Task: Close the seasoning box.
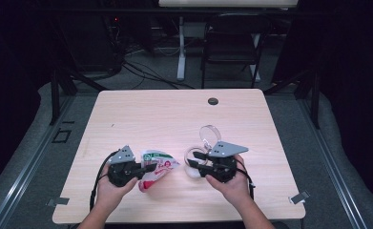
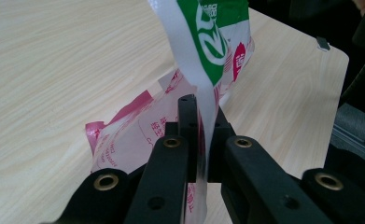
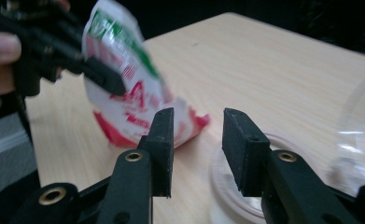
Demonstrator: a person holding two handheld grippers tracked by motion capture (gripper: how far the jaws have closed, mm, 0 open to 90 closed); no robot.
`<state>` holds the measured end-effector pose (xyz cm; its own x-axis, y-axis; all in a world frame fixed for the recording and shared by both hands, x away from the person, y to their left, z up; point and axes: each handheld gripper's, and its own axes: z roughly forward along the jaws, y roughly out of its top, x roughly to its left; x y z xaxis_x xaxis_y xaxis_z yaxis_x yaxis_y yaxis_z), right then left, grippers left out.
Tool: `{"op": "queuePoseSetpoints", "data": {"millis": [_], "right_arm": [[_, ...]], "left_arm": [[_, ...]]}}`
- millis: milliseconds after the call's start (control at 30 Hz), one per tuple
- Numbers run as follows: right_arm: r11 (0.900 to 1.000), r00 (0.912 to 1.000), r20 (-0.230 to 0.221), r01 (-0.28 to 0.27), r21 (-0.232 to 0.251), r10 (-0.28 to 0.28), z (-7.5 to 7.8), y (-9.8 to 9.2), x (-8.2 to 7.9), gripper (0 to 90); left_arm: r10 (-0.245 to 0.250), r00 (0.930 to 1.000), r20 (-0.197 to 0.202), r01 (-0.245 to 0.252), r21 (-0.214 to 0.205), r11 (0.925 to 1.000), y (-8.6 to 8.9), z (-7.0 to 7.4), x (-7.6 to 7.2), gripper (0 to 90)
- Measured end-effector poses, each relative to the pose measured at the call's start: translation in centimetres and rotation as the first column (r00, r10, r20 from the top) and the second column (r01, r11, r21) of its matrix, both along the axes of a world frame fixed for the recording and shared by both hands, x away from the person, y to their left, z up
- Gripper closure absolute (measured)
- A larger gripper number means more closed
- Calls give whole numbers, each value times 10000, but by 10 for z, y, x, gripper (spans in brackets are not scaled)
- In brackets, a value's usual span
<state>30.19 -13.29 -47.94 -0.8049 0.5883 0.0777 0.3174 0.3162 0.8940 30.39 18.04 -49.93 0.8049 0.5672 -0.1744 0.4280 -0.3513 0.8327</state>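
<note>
Your left gripper [image 1: 148,168] is black with a grey three-cornered plate on top, and its jaws are clamped on a packet [image 1: 159,168] printed in white, green and pinkish red (the green band carries a white swirl and white lettering; the red patches carry small red print on white). Your right gripper [image 1: 197,161], also black with a grey plate, sits over a clear, colourless cup [image 3: 357,135] and a whitish translucent lid [image 3: 227,186]. The table [image 1: 141,109] is pale wood grain, with one small black round cap [image 1: 213,101] near its far edge.
</note>
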Motion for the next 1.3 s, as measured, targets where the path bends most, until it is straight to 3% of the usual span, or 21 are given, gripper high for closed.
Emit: {"op": "queuePoseSetpoints", "data": {"millis": [100,333,500,600,867,1200,1300], "right_arm": [[9981,9988,-188,-457,-411,450,-6,13,2,642],[9933,9960,-505,-777,-861,736,-17,33,9,644],[9931,9964,-422,-770,-880,736,-19,40,11,638],[9936,9952,-255,-962,-585,948,-15,43,10,636],[9913,9920,147,-1251,-404,1258,-6,49,5,643],[9850,9887,-115,-1502,-854,1497,-16,60,11,672],[9857,9886,-223,-1505,-764,1492,-18,61,13,724]], "left_arm": [[120,9999,27,-119,-85,9999,4,0,-2,887],[393,9992,17,-392,-282,9988,8,-2,-4,882],[457,9990,-19,-457,-308,9985,8,-2,-6,877],[491,9988,4,-491,-332,9982,6,-3,-7,877],[391,9992,-16,-391,-285,9988,1,-4,-9,876],[396,9992,-58,-398,-302,9988,-1,-6,-10,874],[418,9991,-59,-419,-301,9987,-1,-7,-10,863]]}}
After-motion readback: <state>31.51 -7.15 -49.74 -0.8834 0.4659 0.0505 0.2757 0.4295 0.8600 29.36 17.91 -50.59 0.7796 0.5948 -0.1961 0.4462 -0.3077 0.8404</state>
